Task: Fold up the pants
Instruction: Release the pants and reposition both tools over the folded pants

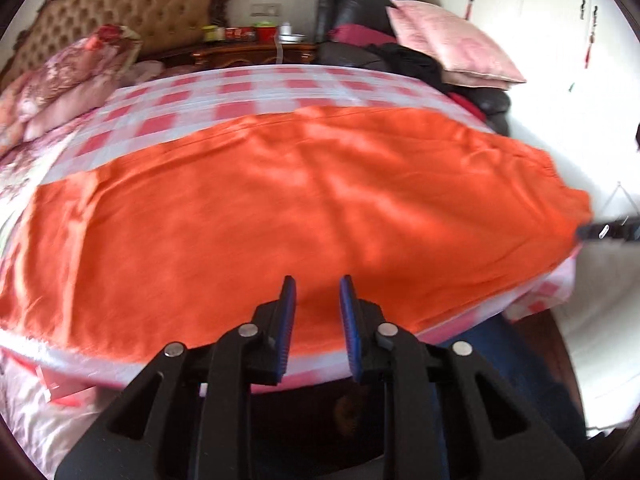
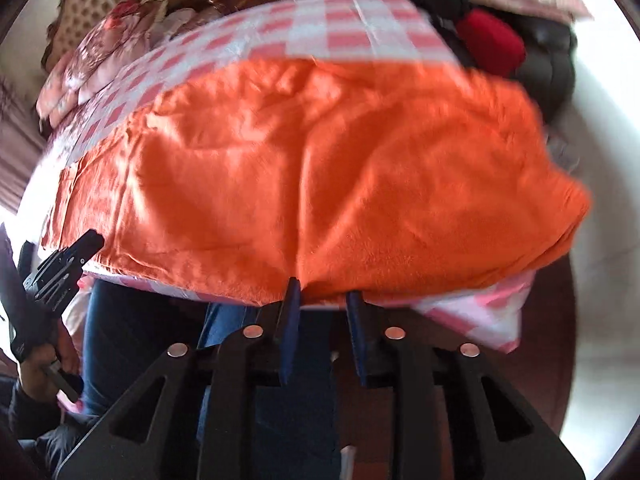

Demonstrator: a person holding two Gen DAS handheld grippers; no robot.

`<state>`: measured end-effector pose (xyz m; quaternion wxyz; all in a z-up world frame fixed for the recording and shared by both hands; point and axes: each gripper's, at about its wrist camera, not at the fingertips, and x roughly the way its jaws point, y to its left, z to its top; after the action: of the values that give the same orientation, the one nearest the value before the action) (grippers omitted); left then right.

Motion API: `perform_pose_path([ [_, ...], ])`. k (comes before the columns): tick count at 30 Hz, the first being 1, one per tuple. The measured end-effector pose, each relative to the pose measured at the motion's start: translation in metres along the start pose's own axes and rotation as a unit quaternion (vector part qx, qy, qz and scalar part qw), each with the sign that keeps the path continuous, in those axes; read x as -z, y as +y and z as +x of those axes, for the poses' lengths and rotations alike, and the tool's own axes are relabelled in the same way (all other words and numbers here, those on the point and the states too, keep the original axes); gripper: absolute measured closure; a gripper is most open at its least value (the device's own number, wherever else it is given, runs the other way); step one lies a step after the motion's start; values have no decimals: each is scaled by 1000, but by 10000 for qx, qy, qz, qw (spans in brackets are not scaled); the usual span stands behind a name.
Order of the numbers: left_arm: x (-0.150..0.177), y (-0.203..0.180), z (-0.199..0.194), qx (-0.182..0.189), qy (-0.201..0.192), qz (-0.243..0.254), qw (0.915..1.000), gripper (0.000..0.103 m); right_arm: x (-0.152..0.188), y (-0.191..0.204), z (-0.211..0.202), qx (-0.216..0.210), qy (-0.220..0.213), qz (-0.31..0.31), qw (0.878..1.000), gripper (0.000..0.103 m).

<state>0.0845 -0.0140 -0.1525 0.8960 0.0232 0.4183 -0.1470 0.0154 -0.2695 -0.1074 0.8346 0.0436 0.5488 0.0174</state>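
Both claws hang parted and empty at the near edge of the bed (image 1: 248,80). Just ahead of the left claw (image 1: 318,286) the orange pants (image 1: 300,208) lie spread flat across the checked sheet (image 1: 224,92), likely smoothed for a fold. At the right claw (image 2: 322,286) the hem sits right by the tips, untouched, seemingly lined up for a pinch.

The left black plastic gripper (image 1: 318,286) has two blue ribbed pads (image 1: 289,300) and round silver screws (image 1: 248,330). The right black plastic gripper (image 2: 322,288) looks the same. The person wears blue jeans (image 2: 120,320) and a dark sleeve (image 2: 20,304).
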Motion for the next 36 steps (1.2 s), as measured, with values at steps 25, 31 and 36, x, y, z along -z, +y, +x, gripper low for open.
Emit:
perform_pose_path([
  [25, 49, 258, -64, -1982, -755, -1961, 9574, 92, -44, 214, 67, 597, -325, -2038, 9767, 16],
  [31, 62, 270, -74, -1803, -837, -2168, 9558, 91, -46, 223, 65, 504, -383, -2128, 9750, 16],
  [36, 54, 275, -84, -1731, -997, -2274, 9531, 54, -41, 235, 73, 473, -261, -2286, 9720, 16],
])
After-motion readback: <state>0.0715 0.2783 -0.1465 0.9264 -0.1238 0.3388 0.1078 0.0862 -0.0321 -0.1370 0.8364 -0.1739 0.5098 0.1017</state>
